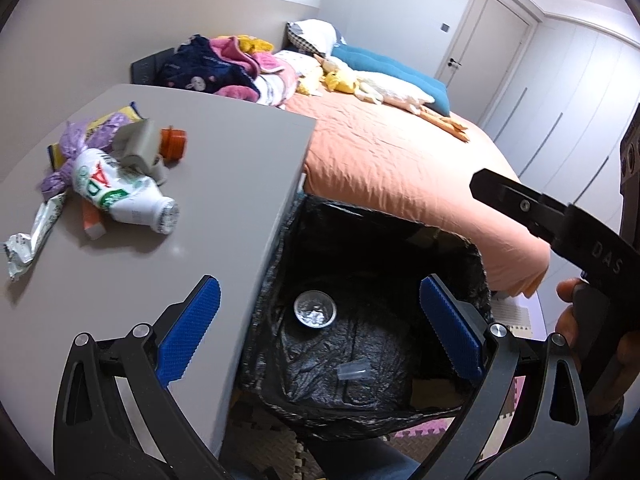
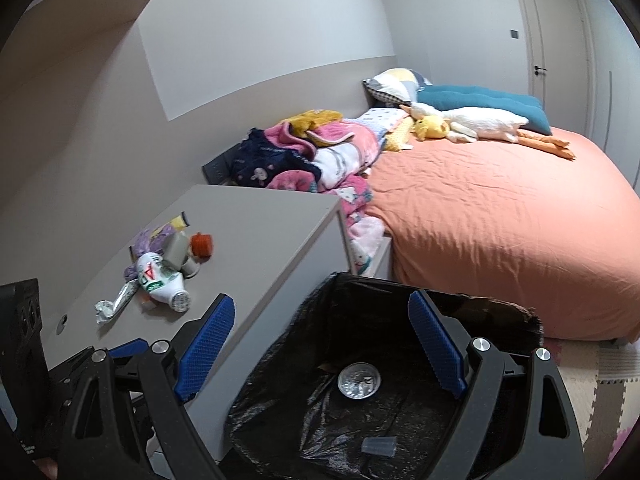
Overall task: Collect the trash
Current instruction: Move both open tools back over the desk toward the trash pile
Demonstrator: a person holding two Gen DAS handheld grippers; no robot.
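So we've got the trash bin (image 2: 400, 420) lined with a black bag sitting on the floor, wedged between the grey table (image 1: 160, 260) and the bed (image 2: 500, 232) with its orange sheet. Down in the bin there's a round clear cup (image 1: 315, 309) lying at the bottom and a small clear plastic piece (image 1: 354, 372) a bit nearer to us. The rest of the trash is still up on the table in one heap at the far left: a crushed white bottle (image 1: 120, 192) with green and red print on its side, a crumpled purple bag (image 1: 76, 148) behind it, a yellow packet (image 1: 116, 114) under that, a grey boxy thing (image 1: 140, 142) leaning over the bottle, an orange cap (image 1: 174, 142) just beside it, and a silvery wrapper (image 1: 28, 240) trailing off toward the table edge. Our left gripper (image 1: 320, 320) hangs over the table edge and bin with its blue pads spread wide, nothing between them. Our right gripper (image 2: 320, 340) is the same deal over the bin, jaws wide apart and empty. The bed is piled with blankets and plush toys, well apart from the trash.
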